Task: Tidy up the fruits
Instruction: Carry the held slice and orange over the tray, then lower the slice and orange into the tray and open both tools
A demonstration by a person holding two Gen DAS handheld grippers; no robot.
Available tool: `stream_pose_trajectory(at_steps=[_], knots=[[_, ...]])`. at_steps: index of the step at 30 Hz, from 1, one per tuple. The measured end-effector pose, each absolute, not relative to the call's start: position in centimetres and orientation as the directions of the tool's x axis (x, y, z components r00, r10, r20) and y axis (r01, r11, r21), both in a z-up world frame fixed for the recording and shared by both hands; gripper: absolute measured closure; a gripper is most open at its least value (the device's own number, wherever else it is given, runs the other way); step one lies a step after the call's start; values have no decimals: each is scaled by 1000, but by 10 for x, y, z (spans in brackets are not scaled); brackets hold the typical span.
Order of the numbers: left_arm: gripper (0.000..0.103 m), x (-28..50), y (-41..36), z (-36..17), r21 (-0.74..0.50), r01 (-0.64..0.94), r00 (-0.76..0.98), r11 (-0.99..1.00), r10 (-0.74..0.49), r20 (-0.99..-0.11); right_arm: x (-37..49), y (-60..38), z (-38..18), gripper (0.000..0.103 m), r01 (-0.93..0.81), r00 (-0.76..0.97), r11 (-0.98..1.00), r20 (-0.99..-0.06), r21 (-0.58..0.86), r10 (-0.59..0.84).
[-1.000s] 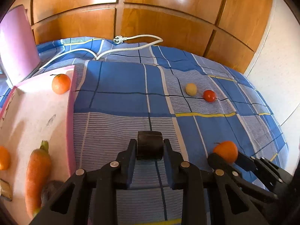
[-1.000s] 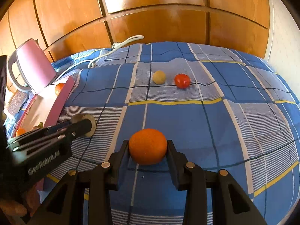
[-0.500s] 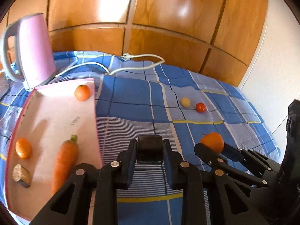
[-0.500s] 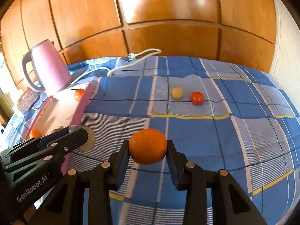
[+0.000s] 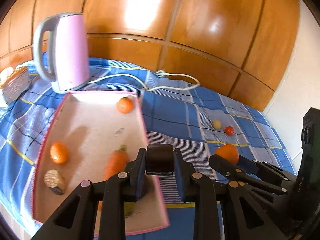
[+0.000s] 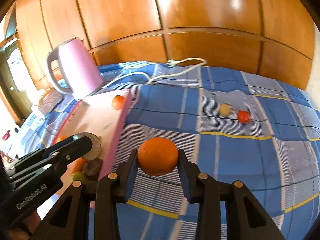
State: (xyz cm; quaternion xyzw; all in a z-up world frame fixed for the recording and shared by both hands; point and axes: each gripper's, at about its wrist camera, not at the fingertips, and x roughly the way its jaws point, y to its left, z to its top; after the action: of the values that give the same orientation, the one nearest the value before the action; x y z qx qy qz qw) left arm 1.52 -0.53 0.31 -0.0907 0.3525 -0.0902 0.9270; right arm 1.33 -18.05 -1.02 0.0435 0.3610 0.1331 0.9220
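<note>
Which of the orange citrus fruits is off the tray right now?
The orange clamped in the right gripper, held above the blue plaid cloth. The other two sit in the pink tray: one at its far corner, one near its left edge.

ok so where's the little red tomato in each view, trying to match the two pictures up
Left wrist view: the red tomato lies at right of centre on the blue checked cloth, just right of a small yellow fruit.
Right wrist view: the tomato lies at upper right, again just right of the yellow fruit.
Shared landmark: the pink kettle, far left of the tomato in both.
</note>
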Motion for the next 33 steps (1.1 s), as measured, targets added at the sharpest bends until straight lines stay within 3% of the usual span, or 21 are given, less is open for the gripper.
stream_pose_trajectory(at_steps=[17,33], knots=[[76,13,72,-15,-261,-90,731,961,-114,-672,44,-104,-7,64,-385,580,895,-695,226,425],[74,21,87,-27,-261,-140,709,955,-87,-700,76,-59,0,61,-418,571,884,-697,210,435]])
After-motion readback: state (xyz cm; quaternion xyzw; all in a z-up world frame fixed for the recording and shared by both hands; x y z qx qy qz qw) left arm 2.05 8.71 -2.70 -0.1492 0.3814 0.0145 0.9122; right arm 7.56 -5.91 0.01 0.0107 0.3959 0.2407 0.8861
